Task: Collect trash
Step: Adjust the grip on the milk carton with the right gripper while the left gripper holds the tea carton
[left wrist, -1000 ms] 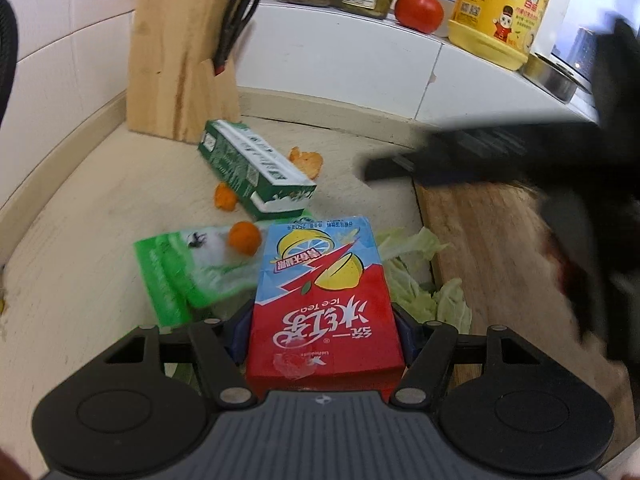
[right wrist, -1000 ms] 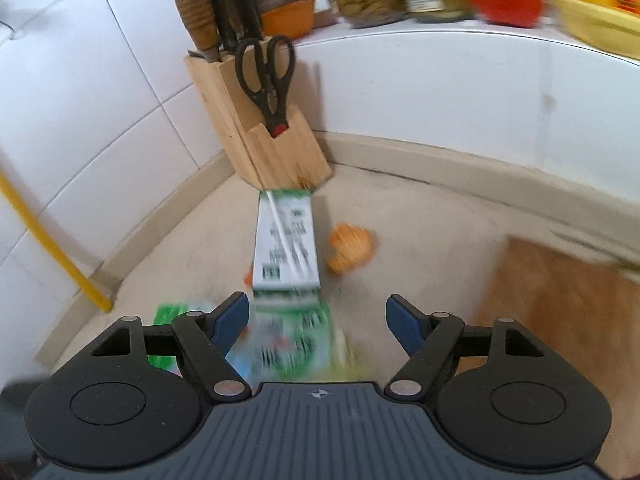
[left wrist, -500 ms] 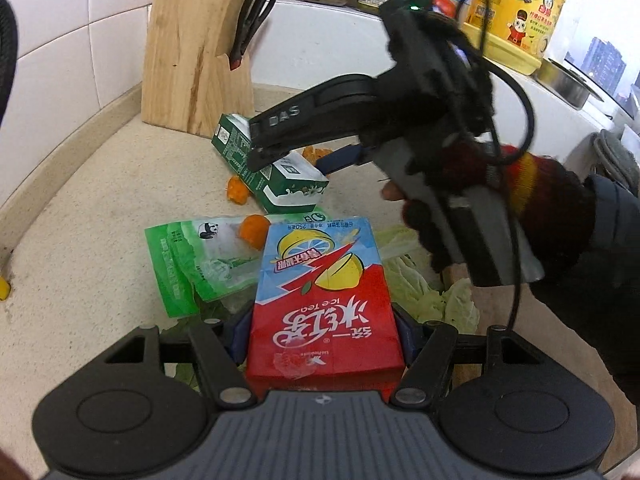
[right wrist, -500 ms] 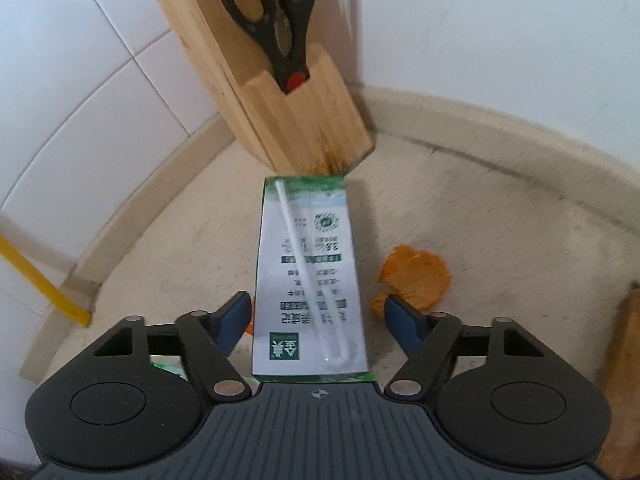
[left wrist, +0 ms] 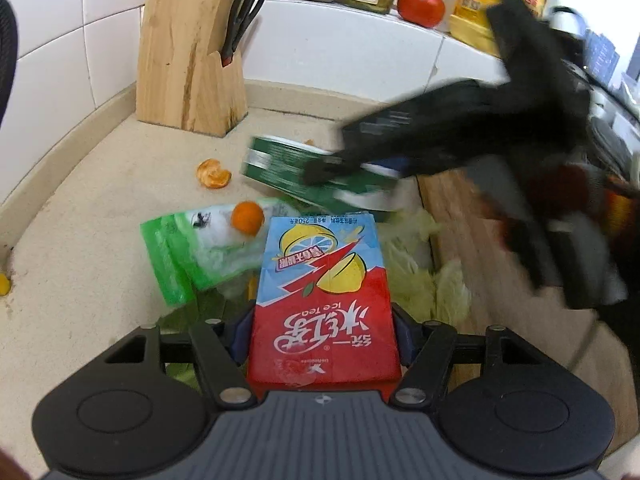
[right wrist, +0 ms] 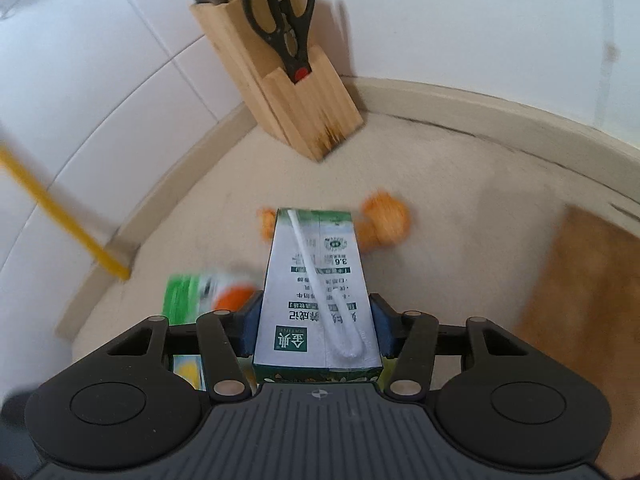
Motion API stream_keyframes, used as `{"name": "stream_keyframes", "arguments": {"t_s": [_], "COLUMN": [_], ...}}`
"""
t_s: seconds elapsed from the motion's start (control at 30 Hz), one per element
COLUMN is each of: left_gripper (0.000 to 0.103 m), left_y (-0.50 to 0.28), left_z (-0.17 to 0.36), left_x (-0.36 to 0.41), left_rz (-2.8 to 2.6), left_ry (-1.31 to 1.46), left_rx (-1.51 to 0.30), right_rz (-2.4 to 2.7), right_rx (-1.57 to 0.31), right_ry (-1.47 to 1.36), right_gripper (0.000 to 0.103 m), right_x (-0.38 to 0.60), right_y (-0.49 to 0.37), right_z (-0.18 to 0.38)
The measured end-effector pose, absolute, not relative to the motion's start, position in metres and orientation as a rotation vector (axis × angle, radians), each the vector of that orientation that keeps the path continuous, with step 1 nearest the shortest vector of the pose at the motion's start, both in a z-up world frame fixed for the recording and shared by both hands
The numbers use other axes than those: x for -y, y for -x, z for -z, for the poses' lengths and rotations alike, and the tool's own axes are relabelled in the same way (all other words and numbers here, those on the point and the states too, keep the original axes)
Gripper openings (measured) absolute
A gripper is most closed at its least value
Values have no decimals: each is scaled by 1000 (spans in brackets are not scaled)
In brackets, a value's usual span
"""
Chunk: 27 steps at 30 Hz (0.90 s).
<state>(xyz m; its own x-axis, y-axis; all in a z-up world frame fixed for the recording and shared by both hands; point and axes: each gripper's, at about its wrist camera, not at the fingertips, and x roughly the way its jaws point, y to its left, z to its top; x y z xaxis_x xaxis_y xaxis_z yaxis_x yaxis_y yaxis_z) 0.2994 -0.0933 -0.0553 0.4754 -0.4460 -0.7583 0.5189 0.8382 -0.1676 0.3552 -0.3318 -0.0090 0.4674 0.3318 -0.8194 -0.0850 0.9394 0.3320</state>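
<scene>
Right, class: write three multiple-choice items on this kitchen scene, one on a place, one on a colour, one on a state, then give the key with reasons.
1. Where do the scissors sit?
A in the knife block
B on the cutting board
C in a jar

2. Main colour of the carton in the left gripper?
A green
B red and blue
C black

3. The right gripper is:
A open and bare
B shut on the milk carton
C out of view

Key: A, the handles hang on the block; B, red bottom and blue top; B, the fingers press the carton's sides.

A glossy printed-card ice tea carton (left wrist: 320, 300), a matt wooden knife block (left wrist: 188, 52) and a seemingly rough, speckled stone counter (left wrist: 80, 240) are seen.
</scene>
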Motion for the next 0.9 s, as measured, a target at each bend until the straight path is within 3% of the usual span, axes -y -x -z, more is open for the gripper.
{"name": "stream_keyframes", "arguments": {"t_s": [0.13, 0.27, 0.7, 0.9], "left_gripper": [64, 65, 68, 67], "left_y": [-293, -298, -300, -299], "left_z": [62, 65, 71, 80], "left_x": [93, 105, 127, 132], "left_rz": [608, 601, 530, 489], "left_ry": [-131, -167, -268, -319], "left_rx": [-924, -933, -889, -904], "right_rz": [-248, -230, -208, -239], "right_rx": [-1066, -1033, -1097, -1073], "right_ry": [-199, -112, -104, -70], "right_gripper": [63, 78, 79, 96], "right_x": [335, 323, 315, 307], "right_y": [-328, -335, -333, -326], "right_z": [0, 1, 39, 44]}}
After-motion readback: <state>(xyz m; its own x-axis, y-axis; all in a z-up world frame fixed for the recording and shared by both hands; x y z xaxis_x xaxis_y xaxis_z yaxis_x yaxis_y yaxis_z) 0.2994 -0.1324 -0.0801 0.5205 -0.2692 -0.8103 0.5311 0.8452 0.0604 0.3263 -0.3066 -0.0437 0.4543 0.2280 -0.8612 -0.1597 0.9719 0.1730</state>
